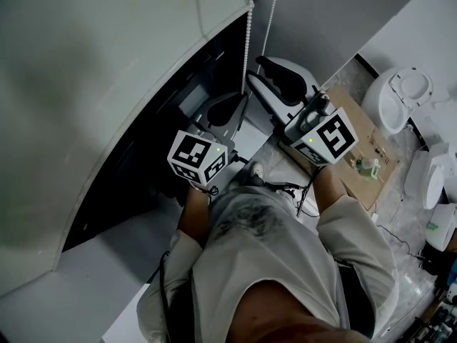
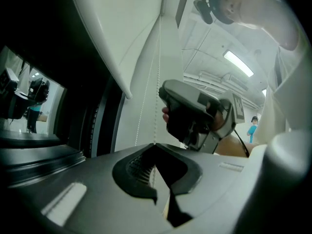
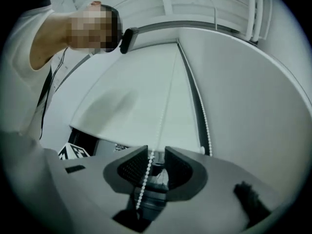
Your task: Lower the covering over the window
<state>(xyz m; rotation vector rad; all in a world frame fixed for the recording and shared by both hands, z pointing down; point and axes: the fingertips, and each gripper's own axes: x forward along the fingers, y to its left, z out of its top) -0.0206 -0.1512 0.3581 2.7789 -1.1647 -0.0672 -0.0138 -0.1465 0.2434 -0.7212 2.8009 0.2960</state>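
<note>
Fingers (image 2: 131, 172) of the left gripper (image 2: 155, 145) were closed, pinching the chain (image 2: 159, 82) where it ran down into their meeting tips. In the head view this gripper (image 1: 227, 111) pointed at the window (image 1: 143, 170) near the blind's lower right corner, its marker cube towards the person.

Fingers (image 3: 127, 167) of the right gripper (image 3: 155, 164) stood apart. One strand of the chain (image 3: 146, 179) passed down through the gap between them, and the pads did not press on it. A second strand hung just to the right, along the window frame. The right gripper (image 1: 275, 73) was beside the left one and higher up the chain (image 1: 248, 27), and in the left gripper view it showed above the left jaws.

White and smooth, the blind (image 1: 107, 84) was drawn partway down. Its bottom edge crossed the window, and dark glass lay bare beneath that edge. From the right gripper view the blind (image 3: 141, 96) spread upward from just behind the jaws, with the chain rising along its right edge.

Below the person's right arm a cardboard sheet (image 1: 360, 131) lay on the floor.
</note>
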